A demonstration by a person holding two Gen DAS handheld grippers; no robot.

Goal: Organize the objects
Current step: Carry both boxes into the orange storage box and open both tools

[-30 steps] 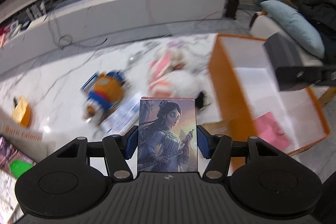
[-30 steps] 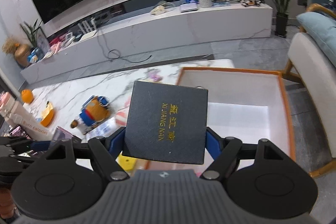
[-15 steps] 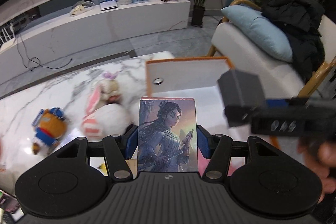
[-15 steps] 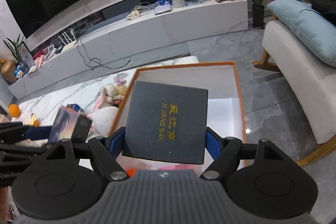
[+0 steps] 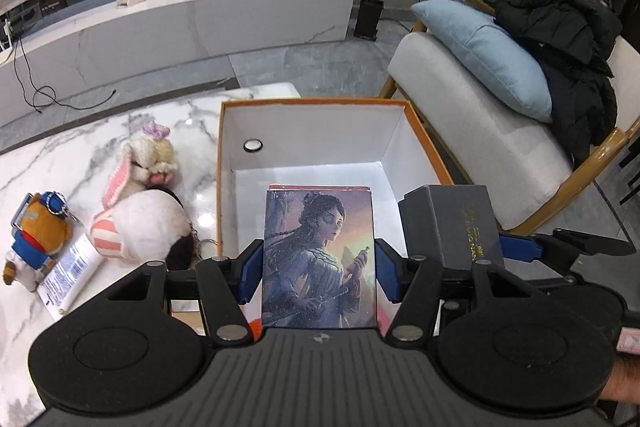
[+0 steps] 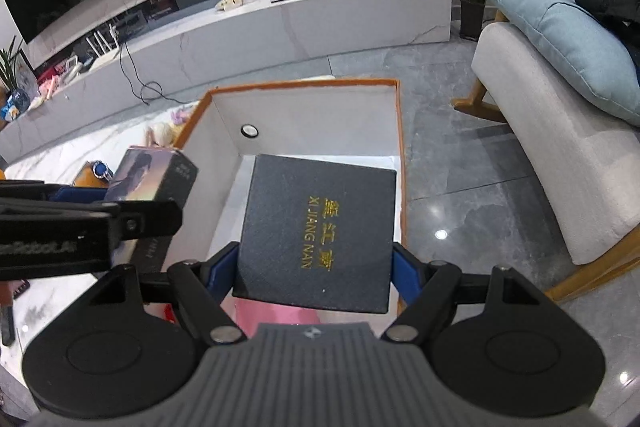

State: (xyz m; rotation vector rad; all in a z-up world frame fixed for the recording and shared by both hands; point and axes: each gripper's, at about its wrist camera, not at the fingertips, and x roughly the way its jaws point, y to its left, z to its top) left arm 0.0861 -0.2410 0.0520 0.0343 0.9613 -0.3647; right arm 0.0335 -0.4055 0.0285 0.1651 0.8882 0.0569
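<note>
Since a second ago both grippers have swung from the toy-strewn marble table (image 5: 100, 131) to hang side by side above the open orange-rimmed, white-lined cardboard box (image 5: 316, 131). The left gripper (image 5: 319, 269) is clenched on a tall illustrated card box showing a painted woman (image 5: 319, 259); it stands upright, long axis pointing away from the camera toward the box's far wall, portrait face up. The right gripper (image 6: 314, 269) grips a flat dark-grey textured case with gold lettering (image 6: 318, 231), lettered face up, its text running along the fingers, tilted slightly. On the table beside the box lie a white plush rabbit (image 5: 140, 195) and a small orange-and-blue plush figure (image 5: 34, 235).
</note>
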